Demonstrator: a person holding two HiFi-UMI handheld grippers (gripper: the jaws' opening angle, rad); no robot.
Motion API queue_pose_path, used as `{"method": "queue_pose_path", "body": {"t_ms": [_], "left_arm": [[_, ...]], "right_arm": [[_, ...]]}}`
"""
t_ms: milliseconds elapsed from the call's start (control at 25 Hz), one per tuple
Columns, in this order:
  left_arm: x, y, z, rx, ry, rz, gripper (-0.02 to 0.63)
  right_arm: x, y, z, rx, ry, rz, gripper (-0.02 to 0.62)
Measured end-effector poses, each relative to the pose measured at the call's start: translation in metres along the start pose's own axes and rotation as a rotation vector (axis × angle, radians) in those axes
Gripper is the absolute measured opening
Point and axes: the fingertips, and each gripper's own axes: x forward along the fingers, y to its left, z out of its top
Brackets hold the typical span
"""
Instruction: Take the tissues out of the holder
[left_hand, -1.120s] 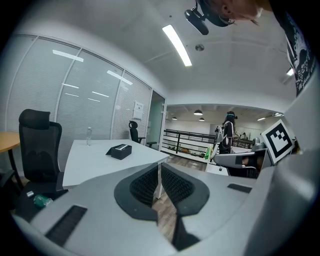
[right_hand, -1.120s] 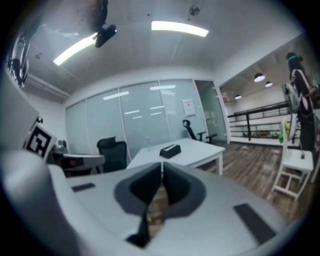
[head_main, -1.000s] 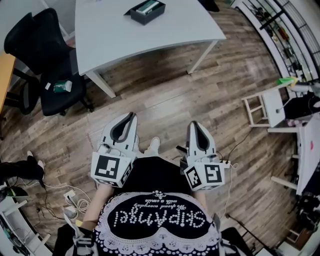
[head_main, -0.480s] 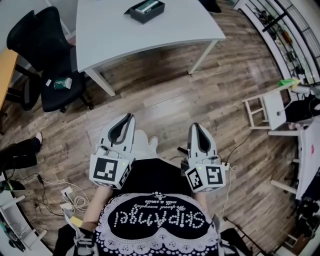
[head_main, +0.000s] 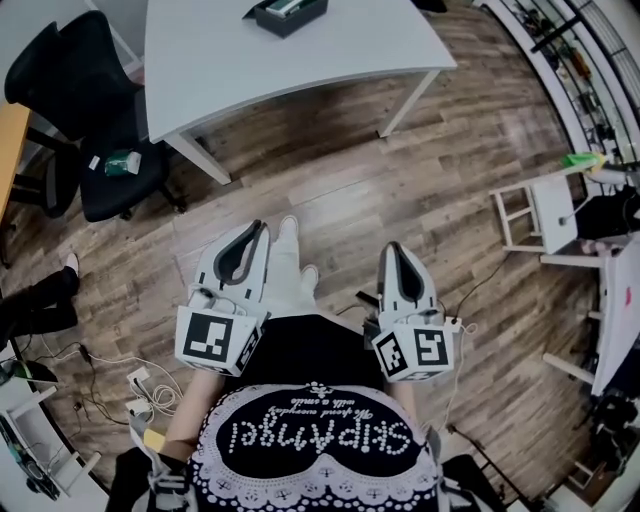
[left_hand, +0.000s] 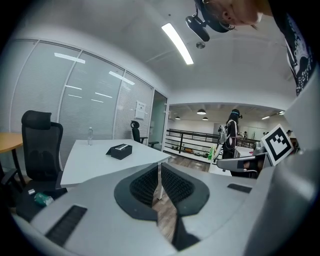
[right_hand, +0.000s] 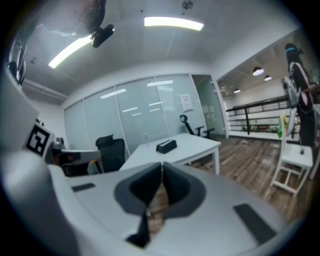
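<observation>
The white table (head_main: 290, 60) stands well ahead with the black tissue holder (head_main: 285, 12) on its far part, so the person should walk up before parting the left gripper (head_main: 260, 230) and right gripper (head_main: 392, 248), 2 tools closed tight and empty.

An office: white desk (head_main: 280, 70), black swivel chair (head_main: 60, 75), glass partition walls (left_hand: 85, 110), ceiling strip lights (left_hand: 177, 44).

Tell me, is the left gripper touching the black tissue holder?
Apart. The head view shows the left gripper over the wooden floor, while the tissue holder sits far away on the white table.
</observation>
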Motion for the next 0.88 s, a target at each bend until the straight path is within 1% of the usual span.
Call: {"method": "queue_pose_path", "body": {"t_ms": [160,280,600,880], "left_arm": [[0.027,0.009,0.007,-0.002,-0.004,-0.029,0.035],[0.05,0.019,0.02,0.016,-0.019,-0.051,0.035],[0.104,0.07,0.044,0.001,-0.031,-0.044,0.023],[0.136,0.117,0.059,-0.004,-0.048,-0.028,0.023]], "right_arm": [[0.023,-0.006,0.006,-0.001,0.014,-0.012,0.034],[0.046,-0.01,0.018,-0.002,0.01,-0.021,0.034],[0.118,-0.011,0.048,-0.017,0.003,-0.025,0.034],[0.167,-0.008,0.062,-0.022,-0.001,-0.053,0.034]]}}
